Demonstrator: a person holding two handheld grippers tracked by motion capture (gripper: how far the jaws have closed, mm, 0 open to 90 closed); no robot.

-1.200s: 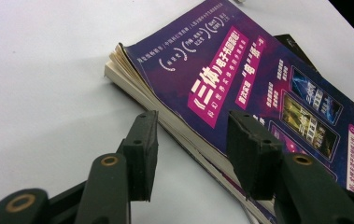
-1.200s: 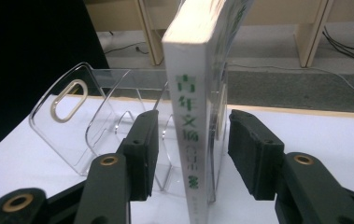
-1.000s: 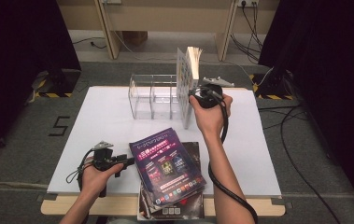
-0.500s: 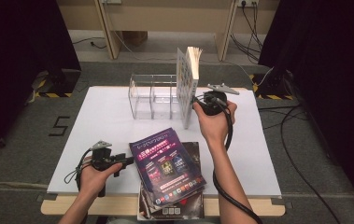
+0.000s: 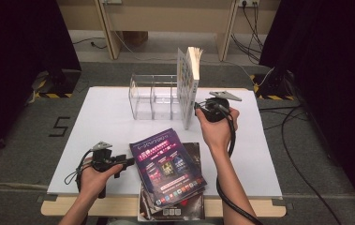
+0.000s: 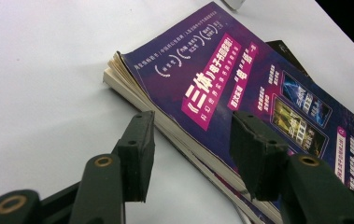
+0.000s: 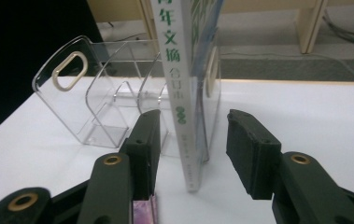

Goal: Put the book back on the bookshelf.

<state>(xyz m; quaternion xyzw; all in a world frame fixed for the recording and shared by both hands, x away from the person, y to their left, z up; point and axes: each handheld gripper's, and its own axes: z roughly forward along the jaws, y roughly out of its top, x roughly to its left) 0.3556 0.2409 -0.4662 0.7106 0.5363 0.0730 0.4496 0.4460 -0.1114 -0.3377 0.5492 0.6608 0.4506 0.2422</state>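
White and wide, the counter (image 5: 105, 122) stands on a grey floor, with dark curtains at both sides and wooden furniture legs behind.

At the far side of the counter stands a clear plastic rack (image 5: 154, 96) with several compartments. A white book (image 5: 188, 86) stands upright, touching the right end of this rack; in the right gripper view its spine (image 7: 180, 93) (printed with green characters) faces the camera. I cannot tell if the book is inside the last compartment or only leaning against its wall.

The right gripper (image 5: 202, 108) is just beside the book, near its lower edge. Its jaws are well open and stand on both sides of the spine, but the pads do not press it; a gap is visible on each side. These jaws have just been closing a little.

Near the front edge lies a purple magazine (image 5: 166, 165), flat on top of a darker one (image 5: 175, 206). The left gripper (image 5: 129, 161) is low at the magazine's left edge. Its jaws are open, with the corner of the pages between them, and they hold nothing.
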